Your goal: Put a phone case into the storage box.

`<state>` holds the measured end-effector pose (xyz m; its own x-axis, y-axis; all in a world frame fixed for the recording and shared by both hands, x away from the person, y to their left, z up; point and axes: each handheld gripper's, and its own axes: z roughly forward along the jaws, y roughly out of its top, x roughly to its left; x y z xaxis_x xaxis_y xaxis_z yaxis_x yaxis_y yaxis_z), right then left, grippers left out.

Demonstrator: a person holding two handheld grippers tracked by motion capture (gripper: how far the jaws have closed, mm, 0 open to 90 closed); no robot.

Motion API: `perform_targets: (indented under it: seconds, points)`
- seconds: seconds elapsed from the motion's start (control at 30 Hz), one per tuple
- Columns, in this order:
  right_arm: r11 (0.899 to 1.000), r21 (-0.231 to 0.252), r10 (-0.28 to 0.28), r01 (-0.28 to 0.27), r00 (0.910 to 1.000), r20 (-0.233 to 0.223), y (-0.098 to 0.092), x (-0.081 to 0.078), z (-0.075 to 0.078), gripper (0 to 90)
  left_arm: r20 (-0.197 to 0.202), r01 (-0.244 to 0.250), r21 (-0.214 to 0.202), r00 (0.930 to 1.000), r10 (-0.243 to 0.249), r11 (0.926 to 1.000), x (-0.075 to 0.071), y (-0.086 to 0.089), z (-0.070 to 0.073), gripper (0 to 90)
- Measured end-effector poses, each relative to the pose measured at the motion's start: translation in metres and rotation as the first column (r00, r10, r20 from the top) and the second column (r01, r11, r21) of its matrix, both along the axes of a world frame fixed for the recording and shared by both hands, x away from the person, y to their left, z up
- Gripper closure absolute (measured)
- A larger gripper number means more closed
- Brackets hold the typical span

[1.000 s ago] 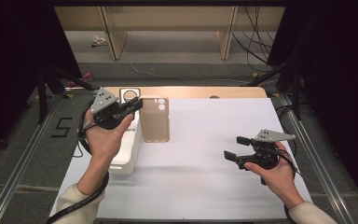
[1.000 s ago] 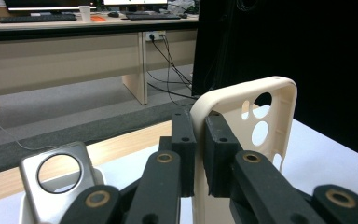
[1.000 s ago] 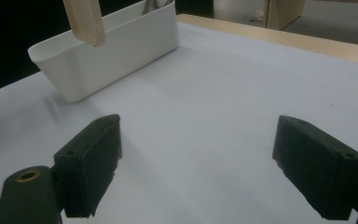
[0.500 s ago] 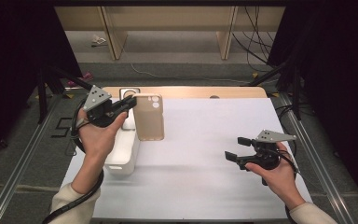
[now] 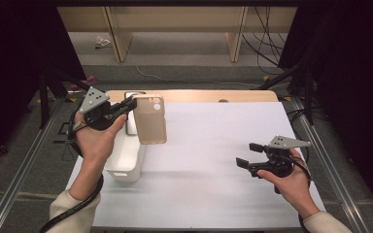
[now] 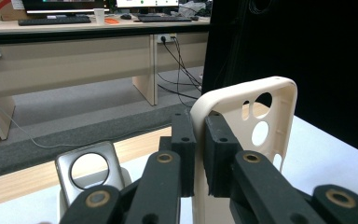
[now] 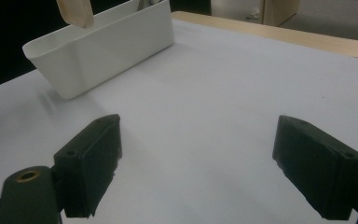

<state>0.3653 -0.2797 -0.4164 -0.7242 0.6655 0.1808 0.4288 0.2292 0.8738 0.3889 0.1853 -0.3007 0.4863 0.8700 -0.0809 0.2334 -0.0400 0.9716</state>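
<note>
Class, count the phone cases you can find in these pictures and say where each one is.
2. A beige phone case is clamped in the left gripper, lifted above the table. A silver-grey case stands in the white bin. The bin may hide others.

We see a beige phone case [image 5: 151,119], a white bin [image 5: 125,162], a white tabletop [image 5: 209,160], and black gripper [image 5: 132,103] jaws.

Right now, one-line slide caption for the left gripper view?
Left gripper clamps the rim of a beige phone case, with a silver phone case below.
</note>
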Motion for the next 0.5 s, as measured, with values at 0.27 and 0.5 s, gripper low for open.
perform_targets:
  seconds: [0.27, 0.5]
  points:
    - [1.000, -0.002, -0.003, 0.003, 1.0000, -0.002, -0.001, -0.001, -0.001, 16.4, 0.003, -0.014, 0.008, 0.9999, 0.014, 0.9999, 0.000, 0.010, 0.002, 83.5]
    - [1.000, -0.003, -0.004, 0.004, 1.0000, -0.003, -0.001, -0.001, -0.001, 16.4, 0.005, -0.026, 0.014, 0.9996, 0.026, 0.9996, 0.001, 0.019, 0.005, 83.4]
